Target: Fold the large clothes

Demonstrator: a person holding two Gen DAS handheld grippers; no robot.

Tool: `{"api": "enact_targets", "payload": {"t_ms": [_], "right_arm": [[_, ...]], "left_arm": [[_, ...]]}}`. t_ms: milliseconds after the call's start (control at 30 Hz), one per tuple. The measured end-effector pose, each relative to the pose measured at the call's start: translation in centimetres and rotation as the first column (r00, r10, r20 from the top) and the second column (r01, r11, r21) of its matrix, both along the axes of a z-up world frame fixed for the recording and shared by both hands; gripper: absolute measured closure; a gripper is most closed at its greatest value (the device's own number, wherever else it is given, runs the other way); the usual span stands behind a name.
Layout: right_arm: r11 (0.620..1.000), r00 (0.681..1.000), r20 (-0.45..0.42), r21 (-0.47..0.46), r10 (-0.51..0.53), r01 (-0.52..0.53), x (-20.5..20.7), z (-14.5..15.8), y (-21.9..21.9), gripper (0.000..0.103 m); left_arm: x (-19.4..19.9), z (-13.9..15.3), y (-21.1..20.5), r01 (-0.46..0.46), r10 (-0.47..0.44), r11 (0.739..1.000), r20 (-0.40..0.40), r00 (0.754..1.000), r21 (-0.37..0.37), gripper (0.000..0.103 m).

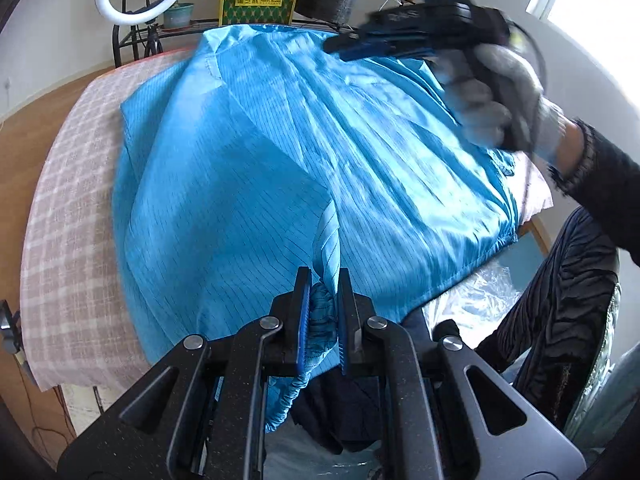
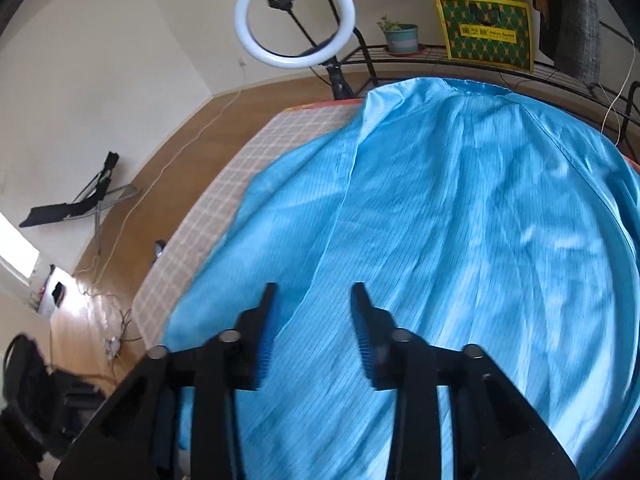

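Observation:
A large shiny blue pinstriped garment [image 1: 280, 152] lies spread over a table with a pink checked cloth [image 1: 68, 208]. My left gripper [image 1: 323, 280] is shut on the garment's elastic sleeve cuff [image 1: 320, 320] at the near edge; the sleeve runs up from the jaws onto the body. My right gripper [image 2: 313, 292] is open and empty, hovering above the garment [image 2: 460, 240]. In the left wrist view it [image 1: 344, 46] is held by a gloved hand over the garment's far right part, blurred.
A ring light [image 2: 294, 16] on a stand, a potted plant [image 2: 400, 36] and a green-yellow box [image 2: 486, 36] on a wire shelf stand behind the table. Wooden floor with cables lies left [image 2: 132, 216]. The person's striped leg [image 1: 560, 300] is at the right.

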State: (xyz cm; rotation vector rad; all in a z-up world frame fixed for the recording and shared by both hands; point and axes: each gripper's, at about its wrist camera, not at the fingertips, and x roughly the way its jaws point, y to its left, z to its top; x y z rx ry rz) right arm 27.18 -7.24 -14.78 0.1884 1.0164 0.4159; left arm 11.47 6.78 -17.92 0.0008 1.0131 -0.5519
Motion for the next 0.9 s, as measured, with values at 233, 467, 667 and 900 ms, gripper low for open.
{"api": "enact_targets", "payload": {"t_ms": [233, 467, 667, 900], "right_arm": [[0.999, 0.989, -0.145, 0.007, -0.032, 0.033, 7.2, -6.2, 1.6, 0.063], [0.996, 0.982, -0.174, -0.052, -0.077, 0.069, 8.7, -9.6, 3.4, 0.063], [0.995, 0.993, -0.118, -0.103, -0.03, 0.018, 7.3, -7.5, 3.9, 0.063], [0.985, 0.998, -0.011, -0.16, 0.057, -0.058, 3.5, -1.7, 4.4, 0.063]], "left_arm": [[-1.8, -1.1, 0.5, 0.025, -0.026, 0.999, -0.023, 0.999, -0.026, 0.093], [-2.1, -1.2, 1.9, -0.01, 0.008, 0.997, -0.028, 1.0, -0.074, 0.093], [-2.9, -1.2, 1.0, 0.019, -0.019, 1.0, -0.025, 0.999, -0.006, 0.067], [-6.1, 0.2, 2.7, -0.059, 0.06, 0.996, 0.02, 0.998, -0.06, 0.056]]}}
